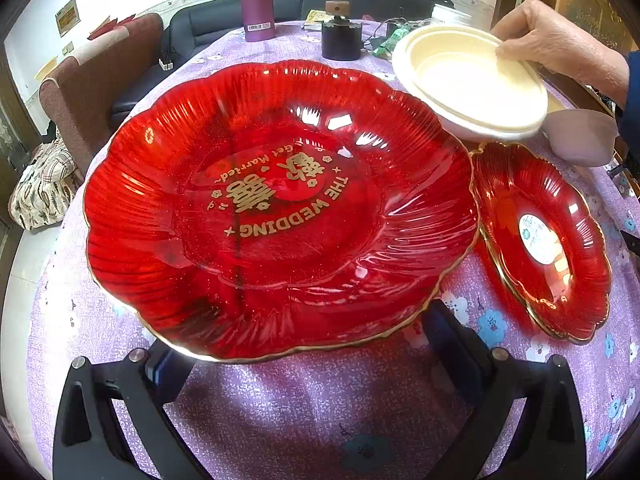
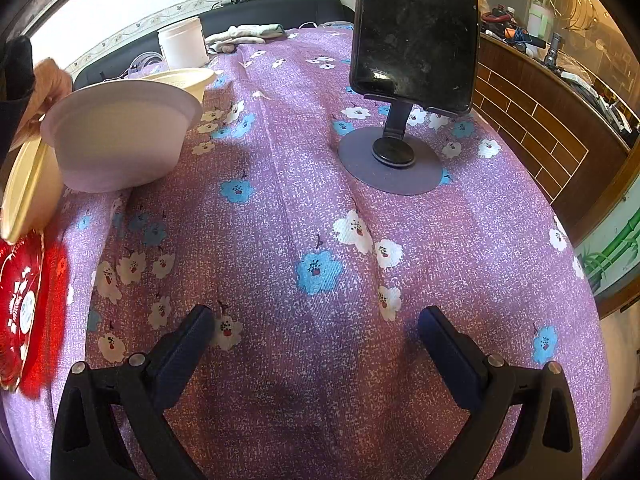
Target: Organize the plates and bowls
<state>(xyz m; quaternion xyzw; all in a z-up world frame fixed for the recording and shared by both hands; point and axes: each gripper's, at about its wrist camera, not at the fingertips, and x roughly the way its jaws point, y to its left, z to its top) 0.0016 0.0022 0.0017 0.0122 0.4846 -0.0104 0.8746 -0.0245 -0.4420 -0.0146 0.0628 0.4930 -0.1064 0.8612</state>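
Plates and bowls on a purple floral tablecloth (image 2: 304,208), shown from both wrist cameras. We see the left gripper (image 1: 304,344) with its jaws spread wide and holding nothing; the near rim of the large red wedding plate (image 1: 276,208) lies just ahead of the fingertips and overlaps the left one, though we cannot tell whether they touch. Ahead and to the right of these tongs sits a smaller red plate (image 1: 548,240) with a white label, apparently stacked on another like it. Beyond it, a bare hand (image 1: 556,44) holds a cream bowl (image 1: 472,80) tilted in the air above the far right edge of the large plate; a second one seems nested under it, but the blur leaves us unsure.

The right gripper (image 2: 316,336) is likewise spread apart and empty, over bare cloth. Far ahead and to its left stands a white bowl (image 2: 120,132), with another cream bowl (image 2: 188,78) behind it. A phone on a stand (image 2: 412,40) rises ahead and slightly right.

We judge the task to be at an early sorting stage: bowls are being gathered by hand, and the plates are not yet in one pile. The next move for the left tongs likely calls for advancing onto the large plate's rim and closing firmly, since the glossy, fluted edge may slip. The right tongs would need to swing left toward the bowls.
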